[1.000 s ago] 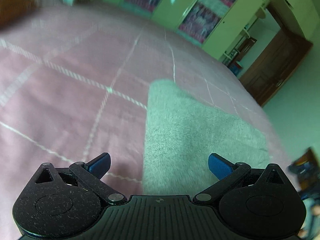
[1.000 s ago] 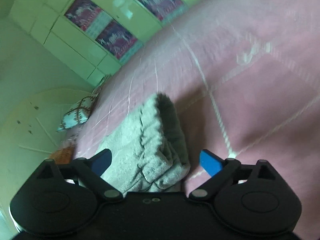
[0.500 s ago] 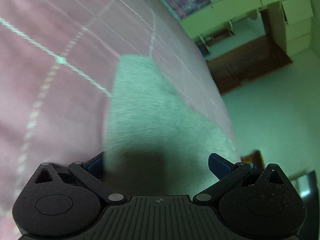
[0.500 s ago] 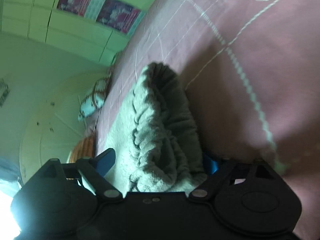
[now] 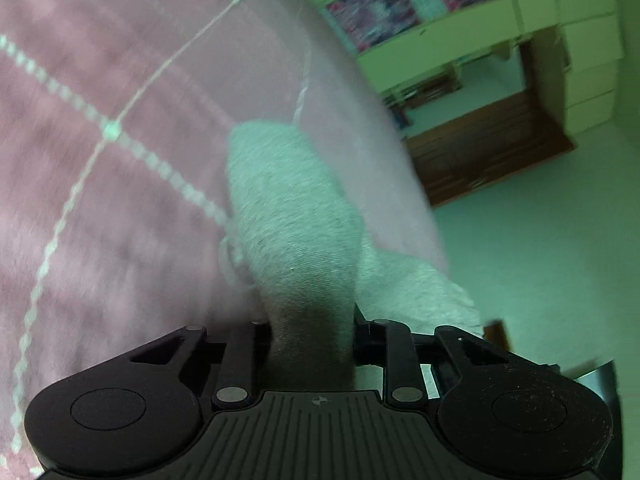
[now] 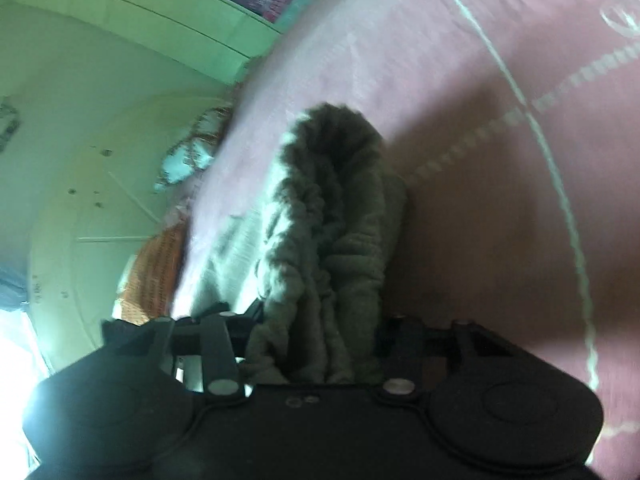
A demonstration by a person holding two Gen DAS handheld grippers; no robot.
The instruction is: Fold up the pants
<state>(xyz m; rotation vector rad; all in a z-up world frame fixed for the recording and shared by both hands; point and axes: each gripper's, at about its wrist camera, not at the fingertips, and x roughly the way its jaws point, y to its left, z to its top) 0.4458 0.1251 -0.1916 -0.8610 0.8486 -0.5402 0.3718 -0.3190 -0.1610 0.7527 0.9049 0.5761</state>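
Observation:
The grey pants [image 5: 296, 216] lie on a pink bedspread [image 5: 120, 200] with white dotted lines, near the bed's edge. In the left wrist view a flat grey end of the pants rises off the cover into my left gripper [image 5: 312, 320], which is shut on it; the fabric hides the fingertips. In the right wrist view the bunched, gathered end of the pants [image 6: 332, 216] stands up between the jaws of my right gripper [image 6: 316, 320]. Those jaws are closing and squeeze the thick cloth.
The bed edge drops to a pale green floor [image 5: 540, 260] on the right of the left view, with a brown wooden door [image 5: 480, 148] and a cupboard with posters [image 5: 400, 12] behind. In the right view a patterned pillow [image 6: 188, 156] and orange cloth [image 6: 156, 272] lie beside the bed.
Both grippers stood open over the pants a second ago; both have since moved in and drawn their jaws together on the cloth, which now lifts off the bedspread.

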